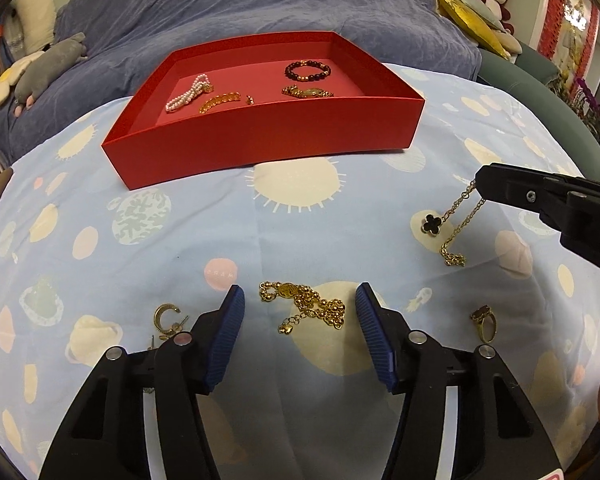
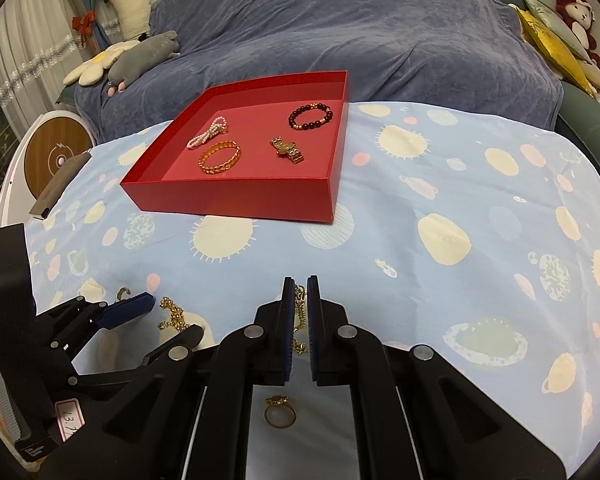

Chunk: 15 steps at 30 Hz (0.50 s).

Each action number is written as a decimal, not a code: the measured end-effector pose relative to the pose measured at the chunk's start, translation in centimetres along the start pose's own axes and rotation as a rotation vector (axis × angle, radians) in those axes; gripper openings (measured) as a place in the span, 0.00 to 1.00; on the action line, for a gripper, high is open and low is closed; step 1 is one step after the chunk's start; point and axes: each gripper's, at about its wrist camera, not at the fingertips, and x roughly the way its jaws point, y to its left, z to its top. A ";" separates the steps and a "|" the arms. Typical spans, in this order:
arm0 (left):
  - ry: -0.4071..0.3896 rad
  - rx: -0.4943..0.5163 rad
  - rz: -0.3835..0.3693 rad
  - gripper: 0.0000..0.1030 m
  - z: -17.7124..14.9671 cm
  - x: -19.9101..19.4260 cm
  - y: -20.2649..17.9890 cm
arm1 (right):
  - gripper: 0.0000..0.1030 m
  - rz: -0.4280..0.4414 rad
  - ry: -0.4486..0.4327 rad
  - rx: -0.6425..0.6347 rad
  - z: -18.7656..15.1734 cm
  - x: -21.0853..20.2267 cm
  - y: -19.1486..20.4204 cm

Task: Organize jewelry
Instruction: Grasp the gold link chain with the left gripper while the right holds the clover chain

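Note:
A red tray [image 1: 260, 136] [image 2: 236, 196] sits on the patterned cloth and holds a pearl bracelet [image 1: 186, 94], a gold bangle [image 2: 219, 157], a dark bead bracelet [image 1: 308, 71] and a gold watch [image 2: 287, 149]. My left gripper [image 1: 300, 312] is open, its jaws on either side of a gold bead chain [image 1: 308, 306] on the cloth. My right gripper [image 2: 300, 292] is shut on a gold necklace with a black clover pendant [image 1: 430, 223]; the chain [image 1: 460, 220] hangs from its tip with its end on the cloth.
A gold ring [image 1: 485, 322] [image 2: 280, 412] lies at the near right and gold earrings [image 1: 166, 318] at the near left. A blue-covered sofa [image 2: 340, 32] with plush toys [image 2: 120, 60] stands behind. A round white device [image 2: 52, 156] is at the left.

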 end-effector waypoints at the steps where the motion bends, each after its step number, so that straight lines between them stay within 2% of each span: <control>1: -0.003 0.002 0.004 0.49 0.0 0.0 0.0 | 0.05 0.000 0.000 0.001 0.0 0.0 0.0; 3: -0.009 0.006 0.004 0.33 0.0 0.0 0.1 | 0.05 -0.001 0.000 0.004 -0.1 0.0 -0.1; 6: -0.009 0.008 -0.004 0.14 0.1 -0.1 0.3 | 0.05 0.000 0.000 0.006 -0.1 -0.1 -0.2; 11: -0.009 0.010 -0.044 0.03 0.0 -0.7 0.7 | 0.05 0.006 -0.002 0.000 0.0 -0.2 0.0; 15: -0.036 0.003 -0.069 0.03 0.2 -2.1 1.1 | 0.05 0.010 -0.009 -0.001 0.2 -0.3 0.4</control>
